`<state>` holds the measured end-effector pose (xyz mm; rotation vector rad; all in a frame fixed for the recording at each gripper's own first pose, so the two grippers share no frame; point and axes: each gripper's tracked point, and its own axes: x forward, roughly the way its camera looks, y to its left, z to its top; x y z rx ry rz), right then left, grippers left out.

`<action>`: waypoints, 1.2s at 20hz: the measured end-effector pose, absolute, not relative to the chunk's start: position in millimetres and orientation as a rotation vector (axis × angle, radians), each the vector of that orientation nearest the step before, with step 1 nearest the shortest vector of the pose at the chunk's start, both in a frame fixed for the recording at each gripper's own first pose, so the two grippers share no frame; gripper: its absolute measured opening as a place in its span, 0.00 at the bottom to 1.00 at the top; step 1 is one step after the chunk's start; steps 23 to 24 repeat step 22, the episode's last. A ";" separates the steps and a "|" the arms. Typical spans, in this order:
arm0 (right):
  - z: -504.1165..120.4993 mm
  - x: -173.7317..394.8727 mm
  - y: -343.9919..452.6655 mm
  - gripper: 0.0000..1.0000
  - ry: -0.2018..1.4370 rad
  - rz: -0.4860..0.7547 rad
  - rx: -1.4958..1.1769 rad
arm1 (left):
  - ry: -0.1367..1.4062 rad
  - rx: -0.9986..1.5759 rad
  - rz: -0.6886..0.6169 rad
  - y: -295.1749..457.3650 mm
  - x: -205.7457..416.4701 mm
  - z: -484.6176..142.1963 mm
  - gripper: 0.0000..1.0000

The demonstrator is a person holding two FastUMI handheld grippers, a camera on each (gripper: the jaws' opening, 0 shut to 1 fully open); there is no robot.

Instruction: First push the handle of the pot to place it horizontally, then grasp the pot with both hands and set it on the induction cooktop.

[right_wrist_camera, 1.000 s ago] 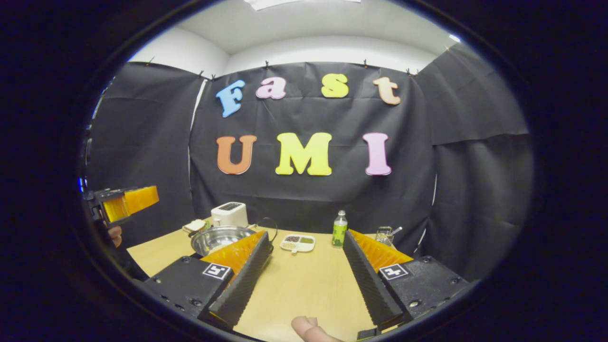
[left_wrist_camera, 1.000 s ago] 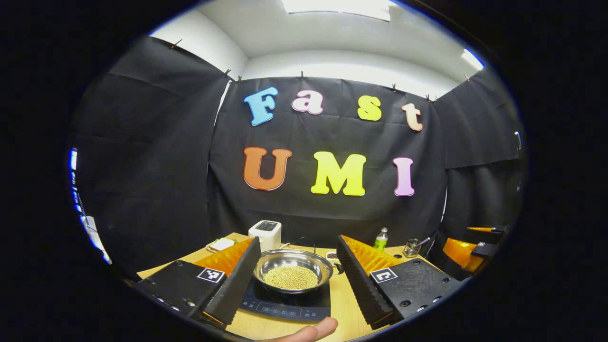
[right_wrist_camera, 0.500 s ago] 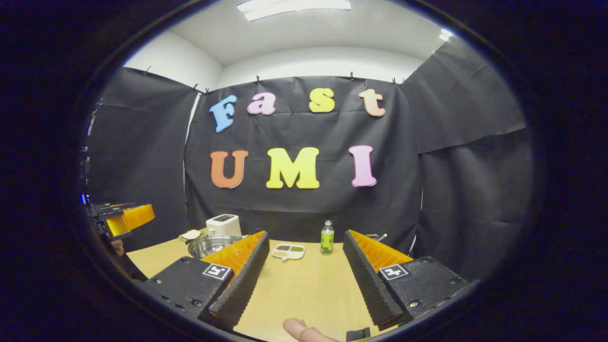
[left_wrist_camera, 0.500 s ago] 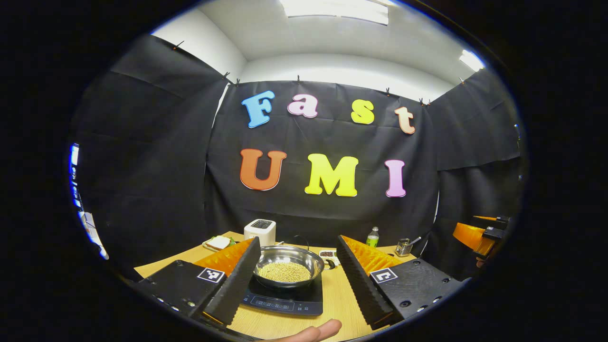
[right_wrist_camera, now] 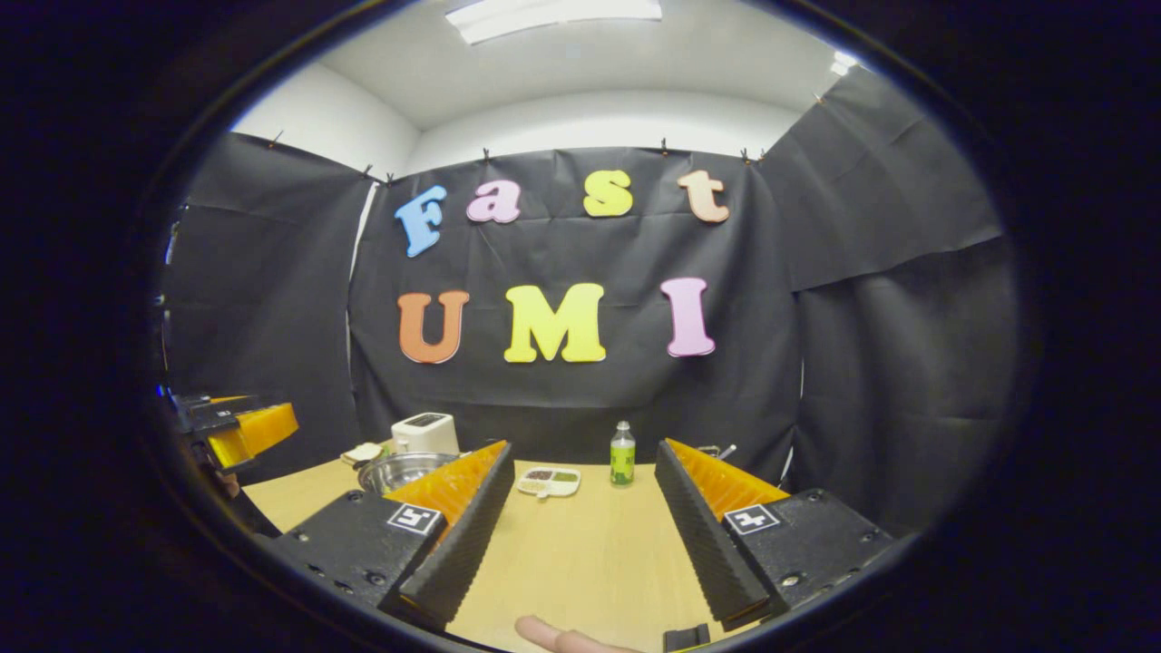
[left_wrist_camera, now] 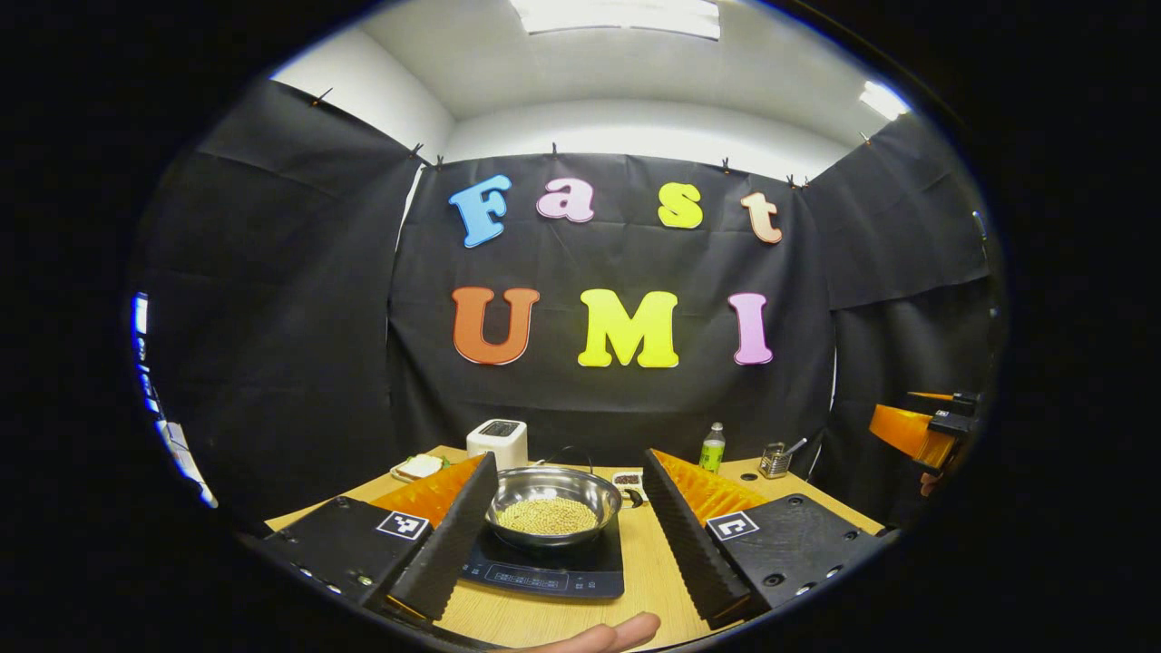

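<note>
A steel pot (left_wrist_camera: 551, 503) holding pale grains sits on the dark induction cooktop (left_wrist_camera: 544, 571) in the left gripper view. A small dark handle (left_wrist_camera: 633, 495) sticks out on its right side. My left gripper (left_wrist_camera: 570, 462) stands open, pulled back from the pot, which shows between its fingers without touching them. In the right gripper view the pot (right_wrist_camera: 397, 470) lies far left, partly behind a finger. My right gripper (right_wrist_camera: 582, 448) is open over bare table, holding nothing. Each gripper also appears at the edge of the other view: the right gripper (left_wrist_camera: 918, 431) and the left gripper (right_wrist_camera: 238, 426).
On the wooden table (right_wrist_camera: 580, 553) stand a white toaster (right_wrist_camera: 424, 433), a green bottle (right_wrist_camera: 622, 453), a divided snack dish (right_wrist_camera: 547, 481) and a small metal holder (left_wrist_camera: 775, 461). A plate with bread (left_wrist_camera: 419, 467) lies back left. A person's fingertip (left_wrist_camera: 603, 635) shows at the bottom.
Both grippers have drawn back from the table a little, so the pot and cooktop look smaller. The pot has stayed on the cooktop. Both grippers remain open.
</note>
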<state>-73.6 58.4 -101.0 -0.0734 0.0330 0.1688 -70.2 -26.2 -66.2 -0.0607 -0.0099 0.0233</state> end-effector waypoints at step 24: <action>-112.2 -75.1 52.6 0.97 0.036 0.187 -0.043 | -0.002 -0.022 -0.030 -50.4 -80.7 -79.9 0.95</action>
